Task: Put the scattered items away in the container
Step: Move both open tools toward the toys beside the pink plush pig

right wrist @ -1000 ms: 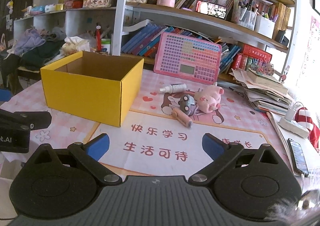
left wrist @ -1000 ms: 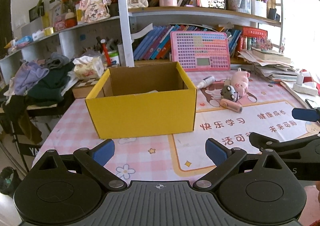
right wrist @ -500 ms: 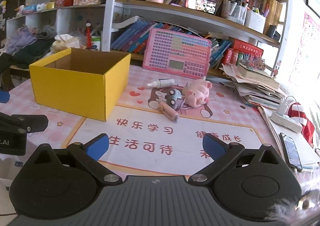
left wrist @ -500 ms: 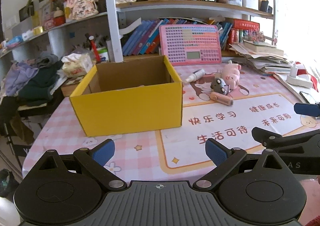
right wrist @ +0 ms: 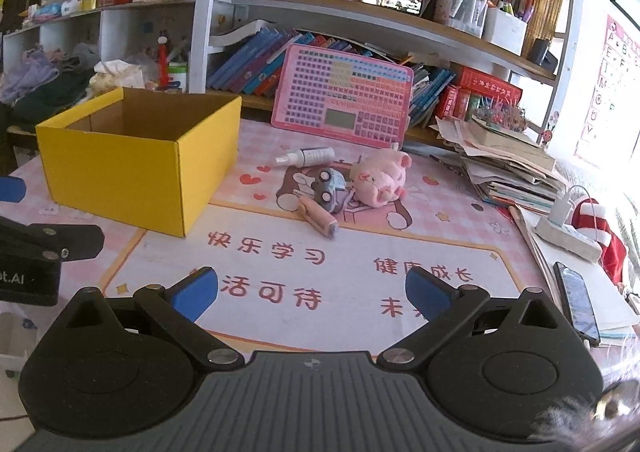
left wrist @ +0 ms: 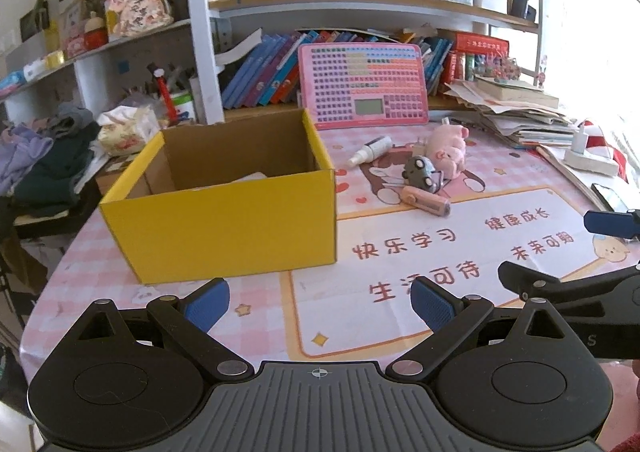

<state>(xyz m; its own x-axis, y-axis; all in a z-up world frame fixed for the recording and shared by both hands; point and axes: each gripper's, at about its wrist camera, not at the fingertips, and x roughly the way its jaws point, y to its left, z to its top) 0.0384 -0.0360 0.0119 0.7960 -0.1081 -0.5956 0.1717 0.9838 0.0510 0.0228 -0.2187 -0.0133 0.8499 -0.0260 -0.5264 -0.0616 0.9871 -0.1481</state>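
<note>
An open yellow cardboard box [left wrist: 224, 220] stands on the pink table mat; it also shows in the right wrist view [right wrist: 132, 176]. Right of it lie a pink plush pig [right wrist: 380, 178], a small grey toy car [right wrist: 328, 186], a pink pen-like tube [right wrist: 318, 216] and a white spray bottle [right wrist: 306, 156]. The same items show in the left wrist view: pig [left wrist: 446, 150], car [left wrist: 420, 170], tube [left wrist: 426, 200], bottle [left wrist: 370, 150]. My left gripper [left wrist: 320, 304] is open and empty, in front of the box. My right gripper [right wrist: 312, 294] is open and empty, short of the items.
A pink toy keyboard [right wrist: 342, 92] leans against the bookshelf behind the items. A paper stack [right wrist: 504, 160], a power strip [right wrist: 568, 232] and a phone [right wrist: 578, 304] lie at the right. Clothes [left wrist: 44, 156] pile at the left.
Both grippers have pulled back and risen a little, so box and items look smaller and farther. Both stay open and empty. Nothing on the table has moved.
</note>
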